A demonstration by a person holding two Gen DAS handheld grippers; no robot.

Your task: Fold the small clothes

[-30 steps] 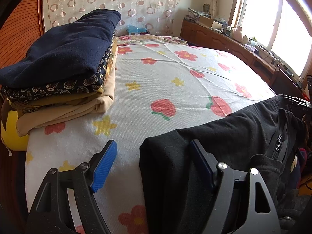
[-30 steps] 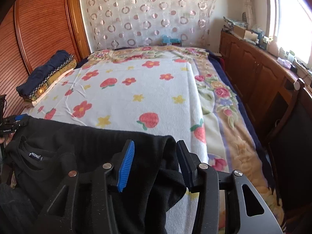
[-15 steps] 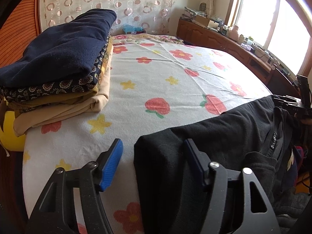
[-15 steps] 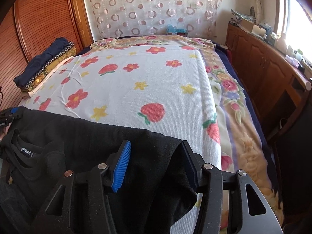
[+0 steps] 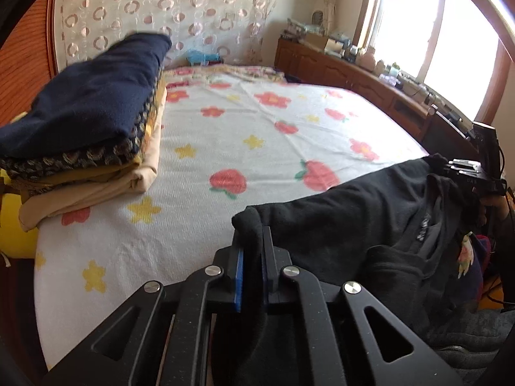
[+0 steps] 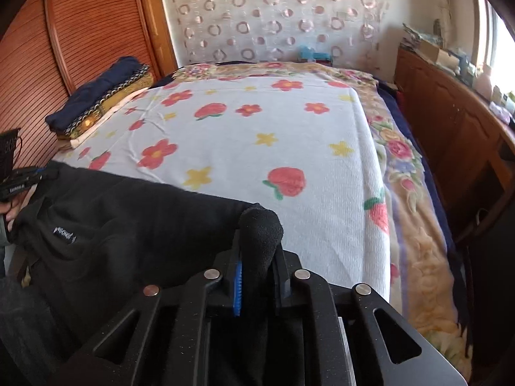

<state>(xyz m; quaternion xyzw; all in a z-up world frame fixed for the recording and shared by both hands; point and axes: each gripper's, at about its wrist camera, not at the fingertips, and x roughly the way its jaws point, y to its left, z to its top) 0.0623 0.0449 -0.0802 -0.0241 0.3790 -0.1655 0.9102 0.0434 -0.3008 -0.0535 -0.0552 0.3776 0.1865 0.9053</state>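
Fingers of both grippers are clamped on cloth: the left gripper (image 5: 251,251), jaws just having closed, pinches one corner of the black knit garment (image 5: 347,225) between its blue pads, and the right gripper (image 6: 257,257), jaws likewise just closed, pinches the opposite corner, a bunched knob of fabric bulging above its pads. Garment lies along the near edge of the bed, collar with a small white-lettered label toward the person; lettering too blurred to read. Its lower part hangs off the edge, cut off by the frame. Beneath it: white knit bedspread printed with red flowers and yellow stars (image 5: 257,148), clear of obstructions between garment and far end. One stack of folded clothes (image 5: 90,122) sits at the bed's left edge, well apart from the garment: four layers counted, dark navy on top, patterned navy, mustard, beige at bottom. One yellow object (image 5: 13,225) beside the stack, mostly hidden. Floral blanket border (image 6: 415,225) shows on the right side only. Wooden cabinet run (image 6: 450,122) along the window wall, cluttered top, items indistinct. Circle-patterned curtain (image 6: 273,16) behind the headboard end.
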